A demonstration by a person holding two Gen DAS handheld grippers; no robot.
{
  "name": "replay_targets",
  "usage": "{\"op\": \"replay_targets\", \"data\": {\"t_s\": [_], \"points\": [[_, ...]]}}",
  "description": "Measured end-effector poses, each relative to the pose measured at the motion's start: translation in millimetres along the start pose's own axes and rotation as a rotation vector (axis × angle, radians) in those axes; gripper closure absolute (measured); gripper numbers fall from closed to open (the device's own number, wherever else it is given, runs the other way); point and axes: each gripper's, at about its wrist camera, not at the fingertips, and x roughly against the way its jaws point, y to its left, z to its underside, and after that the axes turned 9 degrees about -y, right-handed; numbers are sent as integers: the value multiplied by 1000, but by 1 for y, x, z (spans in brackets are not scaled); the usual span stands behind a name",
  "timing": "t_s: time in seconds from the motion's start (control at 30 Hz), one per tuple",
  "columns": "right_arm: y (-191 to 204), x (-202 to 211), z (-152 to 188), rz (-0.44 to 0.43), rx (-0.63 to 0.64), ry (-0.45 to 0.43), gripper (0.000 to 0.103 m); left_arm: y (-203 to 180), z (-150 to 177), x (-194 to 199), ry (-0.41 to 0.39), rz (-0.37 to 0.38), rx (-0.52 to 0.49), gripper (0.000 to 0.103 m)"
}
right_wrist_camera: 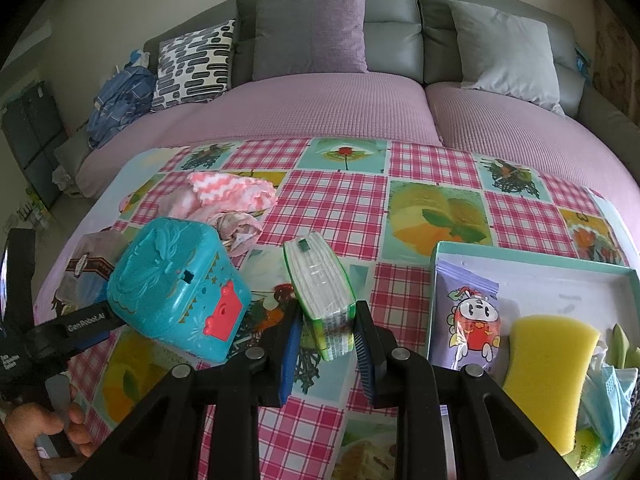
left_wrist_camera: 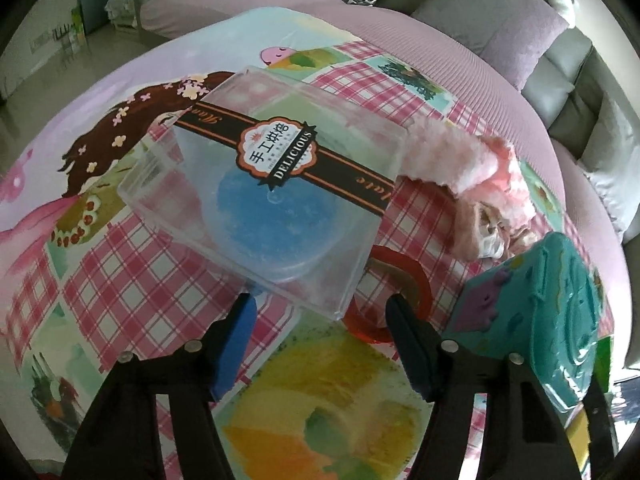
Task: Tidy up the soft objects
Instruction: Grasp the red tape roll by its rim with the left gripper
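Note:
In the left wrist view my left gripper (left_wrist_camera: 324, 320) stands open over the patterned tablecloth (left_wrist_camera: 120, 272). The near corner of a clear plastic box (left_wrist_camera: 264, 184) with a blue round thing inside reaches between its fingertips, and the pads do not press on it. A red ring (left_wrist_camera: 404, 276) lies by the right finger. A pink fluffy cloth (left_wrist_camera: 472, 164) lies to the right of the box. In the right wrist view my right gripper (right_wrist_camera: 328, 336) is shut on a green-edged tissue pack (right_wrist_camera: 322, 284), held tilted above the table.
A teal toy case (right_wrist_camera: 172, 280) stands left of the tissue pack, with a finger (right_wrist_camera: 86, 322) of the left gripper and a hand (right_wrist_camera: 44, 432) beside it. A teal-rimmed tray (right_wrist_camera: 532, 264) at the right holds a purple pouch (right_wrist_camera: 468, 312), a yellow sponge (right_wrist_camera: 548, 376) and a blue mask. A sofa with cushions runs behind.

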Motion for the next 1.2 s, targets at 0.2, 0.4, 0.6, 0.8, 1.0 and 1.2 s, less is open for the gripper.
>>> {"op": "replay_targets", "data": {"t_s": [0.2,0.4,0.6,0.8,1.0,1.2], "points": [[0,0,0,-1,0,0,76,-3,2,-2,-14,-26,-40,45],[2,3,-1,-6,7,-1,76,3,5,5,-26,-28,-49,60],[5,9,0,-13,19,0,76,6,12,11,-15,22,-46,83],[6,20,3,-17,27,-2,76,2,16,13,-7,55,-45,93],[3,31,3,-14,20,-14,76,2,16,13,0,70,-36,93],[-2,37,2,-11,11,-22,76,0,14,20,-6,97,-26,93]]}}
